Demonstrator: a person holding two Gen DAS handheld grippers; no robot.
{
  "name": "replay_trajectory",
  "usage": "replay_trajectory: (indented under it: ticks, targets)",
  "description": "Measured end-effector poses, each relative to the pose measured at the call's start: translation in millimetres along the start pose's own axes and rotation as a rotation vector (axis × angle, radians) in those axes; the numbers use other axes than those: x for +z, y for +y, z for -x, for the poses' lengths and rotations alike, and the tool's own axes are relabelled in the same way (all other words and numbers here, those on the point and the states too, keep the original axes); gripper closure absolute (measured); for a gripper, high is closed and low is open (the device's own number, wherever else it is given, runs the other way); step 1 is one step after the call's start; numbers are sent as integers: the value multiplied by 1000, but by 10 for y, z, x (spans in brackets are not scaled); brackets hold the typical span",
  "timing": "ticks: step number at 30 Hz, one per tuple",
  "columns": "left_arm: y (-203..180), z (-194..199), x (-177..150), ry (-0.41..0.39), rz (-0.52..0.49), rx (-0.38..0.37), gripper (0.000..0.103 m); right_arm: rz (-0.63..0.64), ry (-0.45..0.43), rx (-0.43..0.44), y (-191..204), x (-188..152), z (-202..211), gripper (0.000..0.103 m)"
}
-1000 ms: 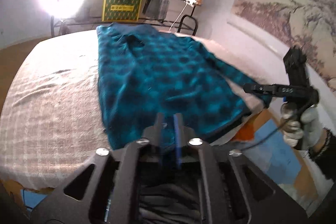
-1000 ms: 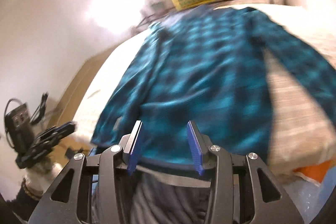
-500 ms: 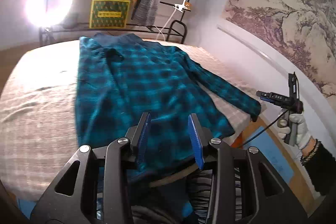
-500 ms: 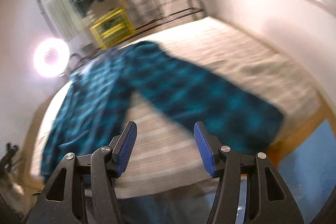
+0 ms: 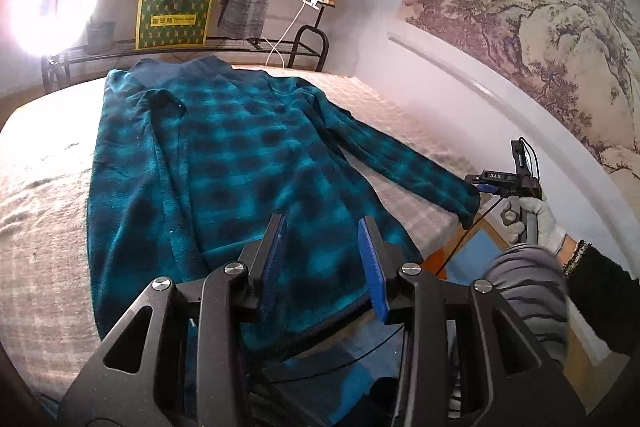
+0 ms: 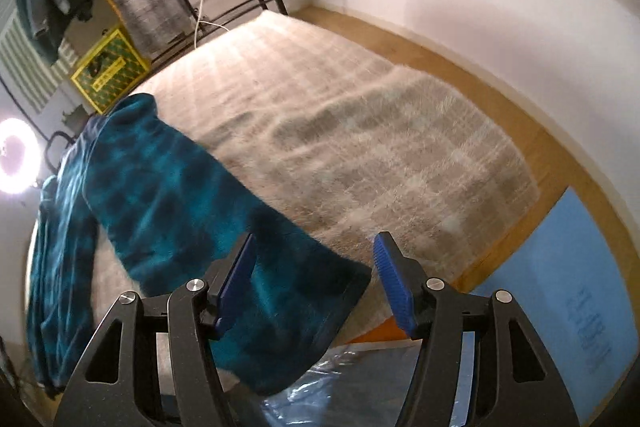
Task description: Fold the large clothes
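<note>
While your right gripper (image 6: pixel 316 283) hangs over the sleeve cuff (image 6: pixel 304 299) with jaws opening and gripping nothing, the teal plaid shirt (image 5: pixel 224 179) lies flat on the checked bedcover (image 5: pixel 44 227). Your left gripper (image 5: pixel 322 259) stands parted and empty above the hem. Should you pinch the bedcover along with the cuff, the fold would probably drag and crease.
</note>
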State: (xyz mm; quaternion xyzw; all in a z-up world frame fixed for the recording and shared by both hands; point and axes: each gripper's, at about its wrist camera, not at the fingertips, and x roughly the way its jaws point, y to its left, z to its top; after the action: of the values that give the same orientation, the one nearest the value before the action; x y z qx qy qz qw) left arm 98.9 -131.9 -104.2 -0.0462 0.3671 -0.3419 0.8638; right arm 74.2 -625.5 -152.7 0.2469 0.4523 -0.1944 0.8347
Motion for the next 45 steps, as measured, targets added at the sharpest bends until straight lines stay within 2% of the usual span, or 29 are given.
replay_trajectory:
  ticks: [4, 6, 7, 8, 11, 20, 23, 28, 32, 37, 40, 43, 45]
  targets:
    - [-36, -156, 30, 27, -9, -5, 66, 32, 32, -9, 12, -40, -90, 43]
    - [-64, -235, 52, 35, -17, -8, 66, 71, 44, 15, 81, -70, -81, 65]
    - [-73, -265, 60, 37, -17, -11, 66, 102, 60, 14, 128, -76, -77, 90]
    - [-80, -300, 71, 39, -13, -15, 66, 120, 75, 10, 168, -74, -63, 91]
    - [-77, -362, 97, 39, -3, -30, 66, 142, 69, 44, 276, -39, 68, 91]
    - [26, -510, 300, 44, 52, -70, 66, 160, -46, 223, 881, 158, 877, 92]
    - [98, -547, 424, 29, 89, -88, 66, 195, -81, 309, 1228, 184, 1155, 92]
    - [290, -658, 550, 18, 169, -119, 66, 392, -92, 406, 2048, -5, 1449, 92]
    - [503, -815, 594, 32, 243, -124, 66, 607, -9, 475, 2779, -420, 1365, 92]
    - [754, -1025, 728, 56, 287, -113, 66, 850, 179, 527, 3432, -1159, 903, 92]
    - [909, -1236, 876, 89, 307, -113, 66, 964, 280, 509, 3612, -1584, 581, 92]
    - [1052, -1516, 1029, 125, 339, -123, 53, 991, 342, 509, 3601, -1747, 376, 92]
    - [1164, -1768, 1117, 155, 387, -130, 51, 1015, 359, 506, 3587, -1806, 310, 92]
